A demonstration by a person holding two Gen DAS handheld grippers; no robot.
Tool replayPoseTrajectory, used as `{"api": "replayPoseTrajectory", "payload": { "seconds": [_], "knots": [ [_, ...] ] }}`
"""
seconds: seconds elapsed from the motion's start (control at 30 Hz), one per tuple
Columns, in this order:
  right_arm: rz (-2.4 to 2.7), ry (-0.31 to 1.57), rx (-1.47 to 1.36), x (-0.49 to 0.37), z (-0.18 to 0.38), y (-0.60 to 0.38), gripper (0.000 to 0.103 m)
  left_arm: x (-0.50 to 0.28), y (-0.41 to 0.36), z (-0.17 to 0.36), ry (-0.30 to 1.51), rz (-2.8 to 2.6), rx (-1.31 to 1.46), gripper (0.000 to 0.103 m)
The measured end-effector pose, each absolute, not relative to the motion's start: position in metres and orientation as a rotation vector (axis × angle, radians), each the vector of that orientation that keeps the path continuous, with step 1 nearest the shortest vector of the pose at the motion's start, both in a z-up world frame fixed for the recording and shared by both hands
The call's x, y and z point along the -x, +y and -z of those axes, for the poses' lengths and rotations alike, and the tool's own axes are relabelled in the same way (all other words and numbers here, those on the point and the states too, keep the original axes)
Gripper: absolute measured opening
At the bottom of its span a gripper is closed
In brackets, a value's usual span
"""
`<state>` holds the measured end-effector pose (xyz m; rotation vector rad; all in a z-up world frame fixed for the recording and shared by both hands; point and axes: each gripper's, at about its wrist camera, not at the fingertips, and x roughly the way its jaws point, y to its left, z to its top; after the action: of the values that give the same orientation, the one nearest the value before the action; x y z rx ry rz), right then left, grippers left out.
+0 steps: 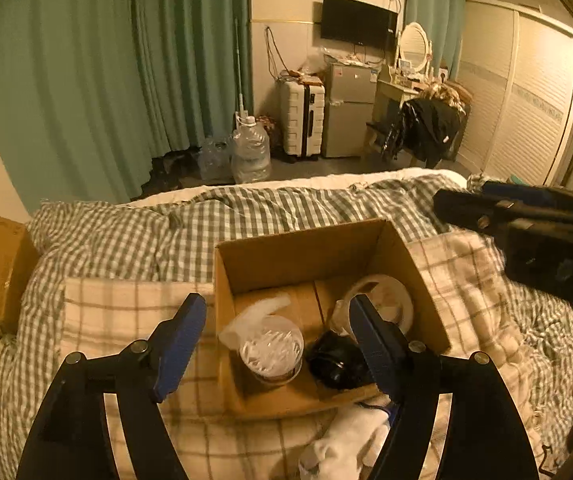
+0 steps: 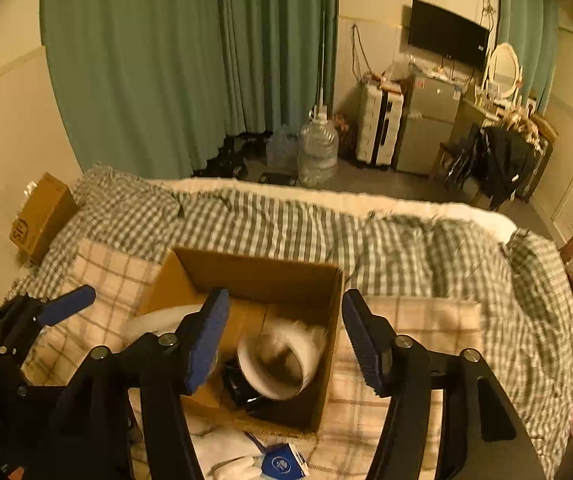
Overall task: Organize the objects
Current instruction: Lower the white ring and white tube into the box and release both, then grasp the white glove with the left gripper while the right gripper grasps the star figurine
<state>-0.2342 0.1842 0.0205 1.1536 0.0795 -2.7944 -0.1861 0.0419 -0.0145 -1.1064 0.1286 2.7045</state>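
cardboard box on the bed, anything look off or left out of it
White socks lie on the blanket outside the cardboard box's near wall, not packed. Inside, the white tape roll sits tilted and blurred, apparently just dropped. Both grippers are open, empty.

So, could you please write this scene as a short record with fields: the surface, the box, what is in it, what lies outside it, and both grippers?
surface: bed with checked blanket
box: open cardboard box on the blanket
inside box: clear tub with white contents, black object, white roll, blurred
outside box: white cloth by the near wall
left gripper: open, empty, above the box
right gripper: open, empty, above the box
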Motion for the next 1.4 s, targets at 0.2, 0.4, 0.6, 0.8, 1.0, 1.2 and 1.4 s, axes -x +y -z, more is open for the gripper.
{"api": "replayPoseTrajectory", "payload": {
  "seconds": [0.2, 0.4, 0.6, 0.8, 1.0, 1.2, 1.4],
  "knots": [
    [2.842, 0.142, -1.067, 0.19, -0.067, 0.182, 0.063, 0.151, 0.03, -0.013, 0.128, -2.736, 1.061, 0.078],
    [2.885, 0.169, -1.054, 0.131, -0.079, 0.189, 0.066, 0.109, 0.02, -0.023, 0.104, -2.753, 1.014, 0.088],
    [2.92, 0.199, -1.058, 0.083, -0.06, 0.193, 0.069, 0.072, 0.011, 0.0, 0.087, -2.764, 1.029, 0.088],
    [2.881, 0.222, -1.113, 0.068, -0.01, 0.186, 0.07, 0.059, 0.008, 0.044, 0.072, -2.753, 1.112, 0.088],
    [2.808, 0.268, -1.204, 0.075, 0.048, 0.178, 0.07, 0.068, 0.014, 0.094, 0.02, -2.695, 1.224, 0.088],
    [2.773, 0.231, -1.288, 0.089, 0.093, 0.187, 0.07, 0.085, 0.035, 0.144, 0.047, -2.572, 1.374, 0.088],
    [2.739, 0.178, -1.347, 0.105, 0.121, 0.195, 0.07, 0.104, 0.055, 0.188, 0.087, -2.438, 1.519, 0.088]
  ]
}}
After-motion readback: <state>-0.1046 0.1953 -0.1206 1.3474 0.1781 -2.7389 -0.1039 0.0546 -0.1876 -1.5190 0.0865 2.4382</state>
